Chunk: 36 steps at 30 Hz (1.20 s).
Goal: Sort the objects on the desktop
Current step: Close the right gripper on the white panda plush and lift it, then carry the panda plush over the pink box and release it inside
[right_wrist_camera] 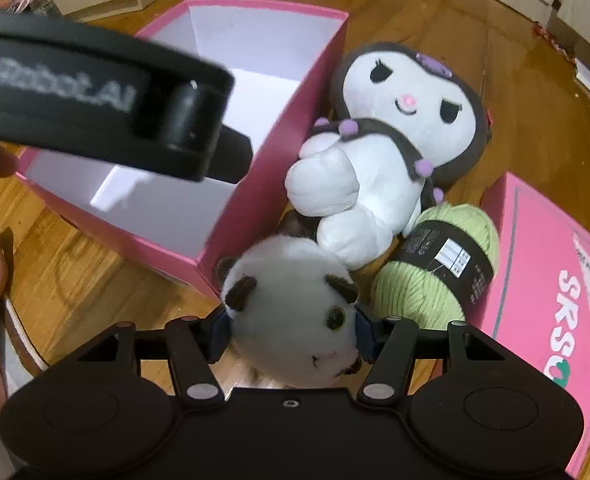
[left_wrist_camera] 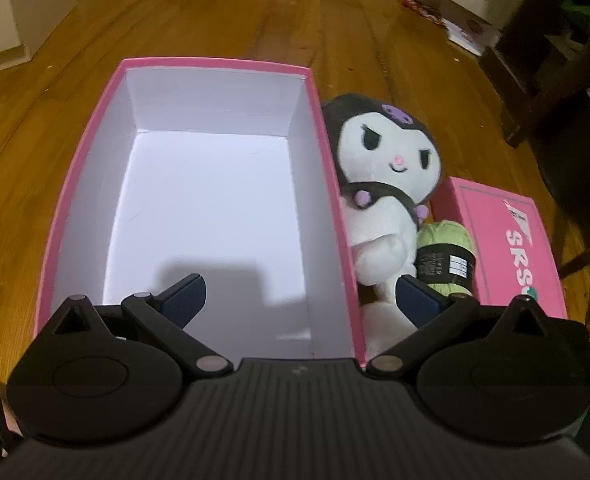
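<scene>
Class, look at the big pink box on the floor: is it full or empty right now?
Empty. The pink box has no lid on, and its white floor and walls are bare. Both plush toys and the yarn lie outside it.

Open box, toys and yarn on the floor

The open box [right_wrist_camera: 251, 216] stands left; the hooded plush [right_wrist_camera: 379, 152] leans against its right wall. The cat plush [right_wrist_camera: 291, 312] lies before that one, at the box's near corner. The yarn ball [right_wrist_camera: 439, 264] sits between the plushes and the box lid [right_wrist_camera: 555, 280], farthest right.
</scene>
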{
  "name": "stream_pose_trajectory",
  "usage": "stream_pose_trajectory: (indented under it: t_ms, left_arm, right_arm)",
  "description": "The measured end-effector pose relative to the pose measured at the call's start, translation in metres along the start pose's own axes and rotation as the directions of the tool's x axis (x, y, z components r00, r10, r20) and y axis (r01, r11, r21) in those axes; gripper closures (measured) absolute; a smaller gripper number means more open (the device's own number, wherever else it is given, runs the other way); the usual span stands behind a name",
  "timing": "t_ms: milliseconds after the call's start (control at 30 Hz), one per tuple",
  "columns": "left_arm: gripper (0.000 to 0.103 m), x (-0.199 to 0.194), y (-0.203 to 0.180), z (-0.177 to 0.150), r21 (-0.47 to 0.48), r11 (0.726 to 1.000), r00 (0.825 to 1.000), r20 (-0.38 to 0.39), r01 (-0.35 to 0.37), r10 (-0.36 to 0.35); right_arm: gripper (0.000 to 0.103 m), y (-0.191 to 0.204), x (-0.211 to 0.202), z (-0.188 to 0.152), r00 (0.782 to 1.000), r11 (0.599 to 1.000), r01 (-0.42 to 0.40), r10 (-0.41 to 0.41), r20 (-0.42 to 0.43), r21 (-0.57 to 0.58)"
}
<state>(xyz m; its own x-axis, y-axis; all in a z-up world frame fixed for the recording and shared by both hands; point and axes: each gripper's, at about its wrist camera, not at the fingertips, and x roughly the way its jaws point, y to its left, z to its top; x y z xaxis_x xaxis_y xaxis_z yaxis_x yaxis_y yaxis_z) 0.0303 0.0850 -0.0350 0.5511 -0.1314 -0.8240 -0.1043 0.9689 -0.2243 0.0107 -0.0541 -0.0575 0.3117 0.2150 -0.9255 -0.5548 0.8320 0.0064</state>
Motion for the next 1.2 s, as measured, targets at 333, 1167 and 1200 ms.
stream_pose_trajectory:
  t_ms: [333,1167,1200]
  left_arm:
    - [0.000,-0.013,0.010,0.005,-0.021,1.000,1.000,0.022,0.009,-0.009]
    - [0.000,-0.047,0.050,0.011,-0.011,0.997,0.993,0.091,-0.079,0.080]
    - [0.000,-0.051,0.054,0.012,-0.016,0.996,0.991,0.101,-0.084,0.085]
  right_arm:
    - [0.038,-0.002,-0.026,0.020,0.999,0.999,0.024,-0.024,0.020,0.029]
    - [0.038,-0.007,-0.063,0.063,0.995,0.999,-0.030,0.027,0.099,0.037]
    - [0.038,-0.006,-0.064,0.064,0.994,0.999,-0.037,0.033,0.104,0.037]
